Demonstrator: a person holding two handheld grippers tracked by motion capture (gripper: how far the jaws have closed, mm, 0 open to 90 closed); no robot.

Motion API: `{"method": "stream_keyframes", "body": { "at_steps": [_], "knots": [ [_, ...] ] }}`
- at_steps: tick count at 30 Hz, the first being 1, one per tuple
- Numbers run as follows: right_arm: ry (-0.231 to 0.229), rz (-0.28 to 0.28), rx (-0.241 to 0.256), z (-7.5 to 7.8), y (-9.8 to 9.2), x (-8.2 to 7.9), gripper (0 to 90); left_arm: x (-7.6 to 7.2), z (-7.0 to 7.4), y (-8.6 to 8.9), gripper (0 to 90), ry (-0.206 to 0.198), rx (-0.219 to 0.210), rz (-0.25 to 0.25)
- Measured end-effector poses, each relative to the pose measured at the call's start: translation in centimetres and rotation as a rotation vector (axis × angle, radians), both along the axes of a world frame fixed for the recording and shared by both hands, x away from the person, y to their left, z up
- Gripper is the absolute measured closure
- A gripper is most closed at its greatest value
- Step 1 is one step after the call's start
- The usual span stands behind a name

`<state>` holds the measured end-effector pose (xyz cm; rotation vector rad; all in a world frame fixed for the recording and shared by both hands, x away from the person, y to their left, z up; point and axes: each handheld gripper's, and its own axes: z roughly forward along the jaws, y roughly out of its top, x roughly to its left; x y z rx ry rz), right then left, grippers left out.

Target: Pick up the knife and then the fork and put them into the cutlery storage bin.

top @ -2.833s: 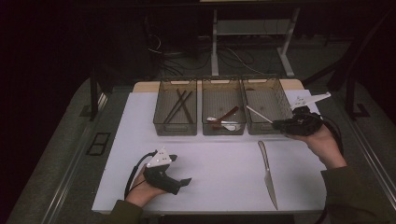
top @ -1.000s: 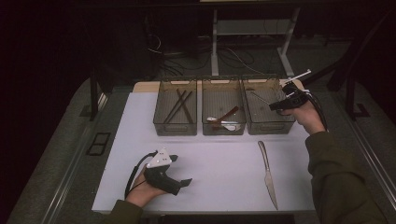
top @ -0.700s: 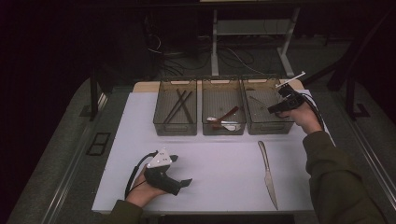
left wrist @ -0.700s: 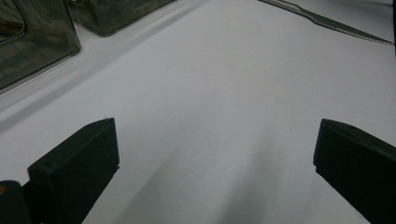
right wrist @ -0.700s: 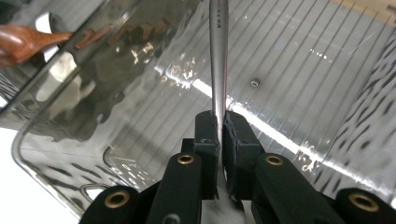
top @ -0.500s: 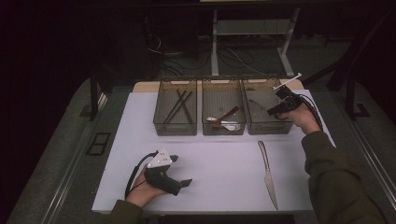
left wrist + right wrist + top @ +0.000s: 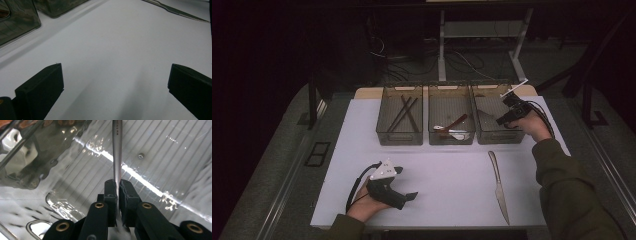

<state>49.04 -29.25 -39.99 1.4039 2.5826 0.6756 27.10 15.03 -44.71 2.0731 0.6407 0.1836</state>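
Note:
My right gripper (image 7: 501,120) is held over the right clear bin (image 7: 492,136), pointing down into it. In the right gripper view, my right gripper (image 7: 117,186) is shut on the thin handle of a metal utensil (image 7: 117,150), which reaches down toward the bin's ribbed floor. The utensil's far end (image 7: 485,116) shows faintly inside the bin. My left gripper (image 7: 408,199) rests at the front left of the white mat. In its own view, the left gripper (image 7: 116,85) is wide open with nothing between the jaws.
A table knife (image 7: 498,185) (image 7: 175,10) lies on the mat at the front right. The left bin (image 7: 385,131) holds dark sticks. The middle bin (image 7: 451,138) holds a reddish and a white utensil. The mat's centre is bare.
My right gripper has carried the utensil from in front of the right bin up over its rim and down into it. The left gripper has stayed put.

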Motion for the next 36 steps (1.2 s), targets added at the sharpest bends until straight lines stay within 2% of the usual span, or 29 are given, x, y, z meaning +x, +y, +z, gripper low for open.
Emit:
{"method": "stream_keyframes", "body": {
  "at_steps": [9,17,21,26,30,36],
  "knots": [
    [0.014,-0.003,-0.014,-0.4,0.1,0.1,83.1,0.0,0.0,0.0,0.0,-0.002,-0.001,-0.001],
    [-0.013,-0.018,0.011,0.1,-0.1,-0.1,70.6,0.0,0.0,0.0,0.0,-0.002,0.001,-0.001],
    [-0.036,-0.011,0.058,0.7,-0.3,-0.3,62.5,0.0,0.0,0.0,0.0,-0.002,0.0,0.001],
    [-0.087,-0.027,0.115,2.1,-0.9,-1.0,56.8,-0.1,0.0,0.0,0.0,-0.003,0.001,0.0],
    [-0.146,-0.033,0.166,3.6,-1.3,-2.2,53.4,0.0,0.0,0.0,0.0,-0.002,0.002,-0.001],
    [-0.202,-0.029,0.201,4.8,-1.5,-4.7,54.1,-0.1,0.1,0.0,0.0,-0.003,-0.002,-0.001]
  ]
}}
